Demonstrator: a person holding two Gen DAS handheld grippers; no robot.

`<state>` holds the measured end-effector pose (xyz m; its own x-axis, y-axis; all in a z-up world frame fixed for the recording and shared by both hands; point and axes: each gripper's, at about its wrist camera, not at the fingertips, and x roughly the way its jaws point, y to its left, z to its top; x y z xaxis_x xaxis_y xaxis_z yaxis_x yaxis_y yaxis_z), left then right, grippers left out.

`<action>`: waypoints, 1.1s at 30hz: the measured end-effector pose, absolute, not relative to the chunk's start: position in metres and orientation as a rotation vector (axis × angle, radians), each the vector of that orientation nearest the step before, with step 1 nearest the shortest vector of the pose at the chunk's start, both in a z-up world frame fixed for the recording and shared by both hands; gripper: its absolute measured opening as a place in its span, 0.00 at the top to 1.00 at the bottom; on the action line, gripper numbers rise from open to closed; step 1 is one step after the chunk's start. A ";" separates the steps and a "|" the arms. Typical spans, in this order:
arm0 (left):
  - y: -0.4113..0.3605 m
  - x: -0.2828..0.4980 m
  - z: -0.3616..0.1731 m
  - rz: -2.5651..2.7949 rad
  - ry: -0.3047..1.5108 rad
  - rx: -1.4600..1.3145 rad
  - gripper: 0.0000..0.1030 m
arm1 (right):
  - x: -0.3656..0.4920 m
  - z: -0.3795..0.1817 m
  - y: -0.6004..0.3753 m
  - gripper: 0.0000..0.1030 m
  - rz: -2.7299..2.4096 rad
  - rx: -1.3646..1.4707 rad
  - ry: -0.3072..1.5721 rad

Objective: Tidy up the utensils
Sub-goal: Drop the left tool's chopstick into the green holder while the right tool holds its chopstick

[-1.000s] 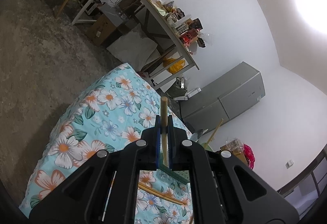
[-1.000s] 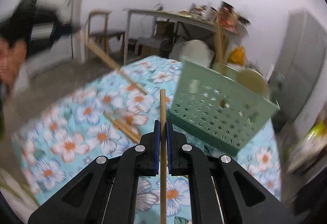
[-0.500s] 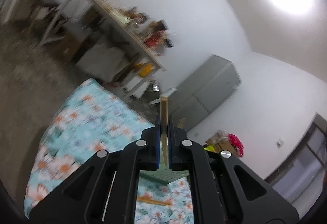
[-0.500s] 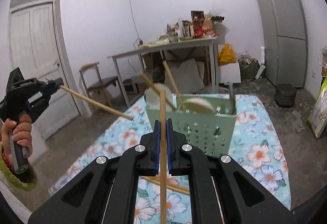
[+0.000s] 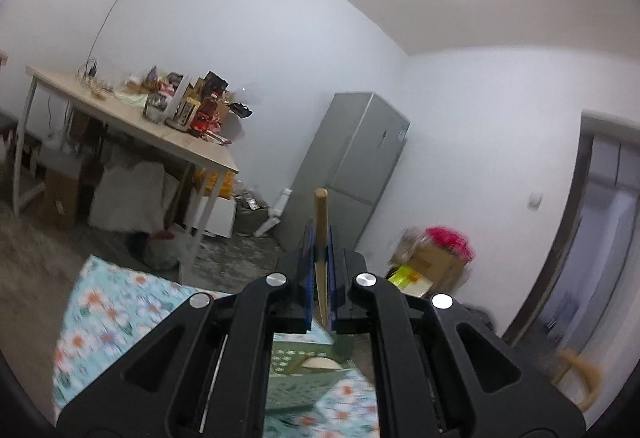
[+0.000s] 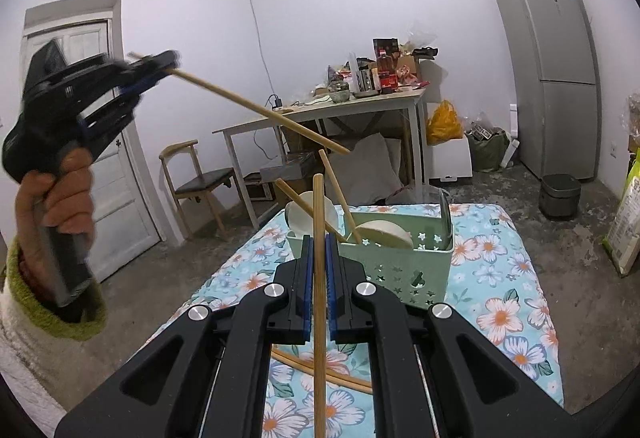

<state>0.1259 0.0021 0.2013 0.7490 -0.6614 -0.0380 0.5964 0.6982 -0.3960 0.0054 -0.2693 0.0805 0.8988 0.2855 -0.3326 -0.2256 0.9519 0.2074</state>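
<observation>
Only rightward: left gripper [image 6: 160,64], basket [image 6: 400,270].

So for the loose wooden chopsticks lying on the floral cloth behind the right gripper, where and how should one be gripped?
Grip one of the loose wooden chopsticks near mid-length, coming straight down from above with the jaws across its thin shaft. They lie flat and close together on the floral cloth, so a side approach would likely catch the cloth or both sticks.
</observation>
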 end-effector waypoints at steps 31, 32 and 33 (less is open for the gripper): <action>-0.110 0.201 0.156 -0.612 0.345 -0.058 0.73 | 0.009 0.074 -0.279 0.94 0.233 0.189 0.390; -0.108 0.196 0.156 -0.611 0.336 -0.059 0.68 | 0.009 0.074 -0.279 0.94 0.233 0.191 0.391; -0.107 0.193 0.157 -0.610 0.327 -0.061 0.66 | 0.010 0.074 -0.280 0.94 0.233 0.192 0.391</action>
